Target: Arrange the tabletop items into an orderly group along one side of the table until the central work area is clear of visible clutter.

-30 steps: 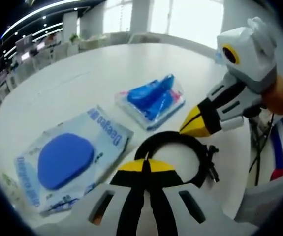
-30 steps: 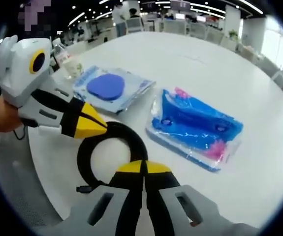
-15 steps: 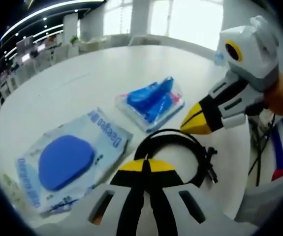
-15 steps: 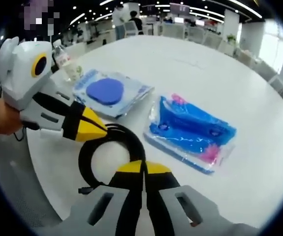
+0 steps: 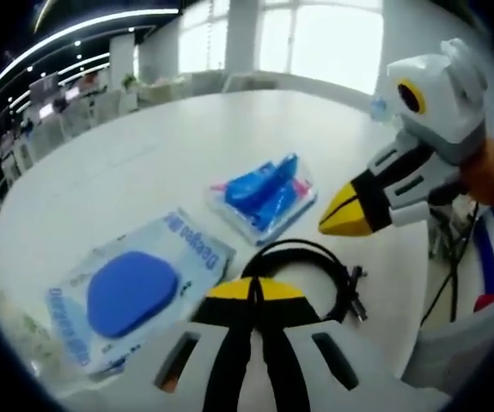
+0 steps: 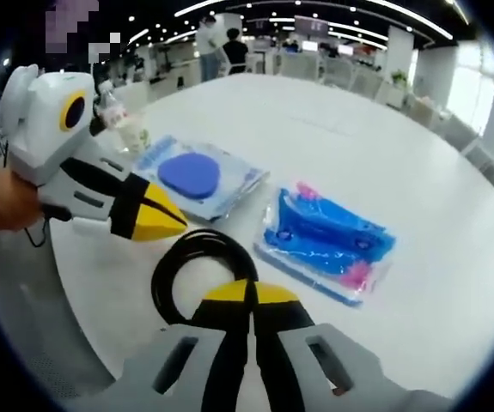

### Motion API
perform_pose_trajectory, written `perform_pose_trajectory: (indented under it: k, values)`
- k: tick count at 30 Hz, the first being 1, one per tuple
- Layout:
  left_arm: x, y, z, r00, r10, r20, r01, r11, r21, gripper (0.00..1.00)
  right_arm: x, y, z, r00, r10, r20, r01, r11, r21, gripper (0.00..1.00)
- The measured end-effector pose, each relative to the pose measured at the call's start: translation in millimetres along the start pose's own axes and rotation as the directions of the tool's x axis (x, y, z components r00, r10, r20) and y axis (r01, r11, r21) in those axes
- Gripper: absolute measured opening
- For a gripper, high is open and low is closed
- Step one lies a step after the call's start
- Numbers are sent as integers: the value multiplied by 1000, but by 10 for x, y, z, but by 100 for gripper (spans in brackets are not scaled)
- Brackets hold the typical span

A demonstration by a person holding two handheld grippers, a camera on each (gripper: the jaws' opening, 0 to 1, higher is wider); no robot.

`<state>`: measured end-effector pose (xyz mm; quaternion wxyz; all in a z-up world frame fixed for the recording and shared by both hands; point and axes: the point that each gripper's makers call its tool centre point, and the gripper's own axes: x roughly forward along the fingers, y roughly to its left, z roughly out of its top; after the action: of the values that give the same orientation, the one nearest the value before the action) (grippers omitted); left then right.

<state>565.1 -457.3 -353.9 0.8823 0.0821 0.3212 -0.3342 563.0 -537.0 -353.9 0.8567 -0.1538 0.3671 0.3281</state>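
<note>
A black coiled cable (image 5: 315, 249) lies on the white round table (image 5: 143, 146), just past my left gripper (image 5: 255, 287), whose jaws are shut with nothing between them. Beyond it are a blue-and-pink packet (image 5: 264, 193) and a clear pack with a blue oval pad (image 5: 131, 292). My right gripper (image 5: 326, 227) comes in from the right, shut and hovering above the cable. In the right gripper view, my right gripper (image 6: 248, 292) is shut over the cable (image 6: 165, 279), the left gripper (image 6: 182, 225) is beside it, and the pad pack (image 6: 191, 176) and blue packet (image 6: 328, 240) lie further out.
A water bottle (image 6: 116, 118) stands near the table edge behind the pad pack. The far half of the table (image 6: 358, 129) is bare white. Thin wires (image 5: 448, 257) hang off the near edge. Chairs, desks and a standing person (image 6: 229, 47) are far back.
Both grippers have lifted and drawn back a little, so the items look smaller and further off. The cable, the packet and the pad pack stay where they lay. Both stay shut.
</note>
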Motion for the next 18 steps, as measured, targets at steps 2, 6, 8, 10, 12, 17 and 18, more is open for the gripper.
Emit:
perform_pose_trajectory:
  k: [2, 6, 8, 10, 12, 17, 18]
  values:
    - [-41, -6, -10, 1000, -2, 4, 2, 1000, -1, 0, -32, 37, 6, 1000, -3, 3, 3, 1000, -16, 1]
    - [-135, -40, -4, 1000, -8, 22, 8, 1000, -5, 0, -103, 102, 14, 1000, -3, 15, 3, 1000, -24, 1]
    - [-184, -66, 4, 999, -13, 30, 13, 1000, -4, 0, -152, 130, 28, 1000, -8, 28, 9, 1000, -19, 2]
    - [-252, -99, 8, 999, -19, 36, 19, 1000, -3, 0, -193, 153, 39, 999, -15, 38, 15, 1000, -12, 3]
    - [-324, -126, 9, 999, -26, 45, 26, 1000, 0, 0, -244, 186, 71, 998, -20, 60, 20, 1000, 2, 4]
    - [-549, -137, 24, 997, -35, 65, 34, 999, 9, 0, -369, 282, 110, 996, -36, 81, 35, 999, 15, 7]
    - [-589, -132, 34, 997, -35, 72, 35, 999, 8, 0, -401, 309, 123, 995, -38, 87, 36, 999, 21, 7]
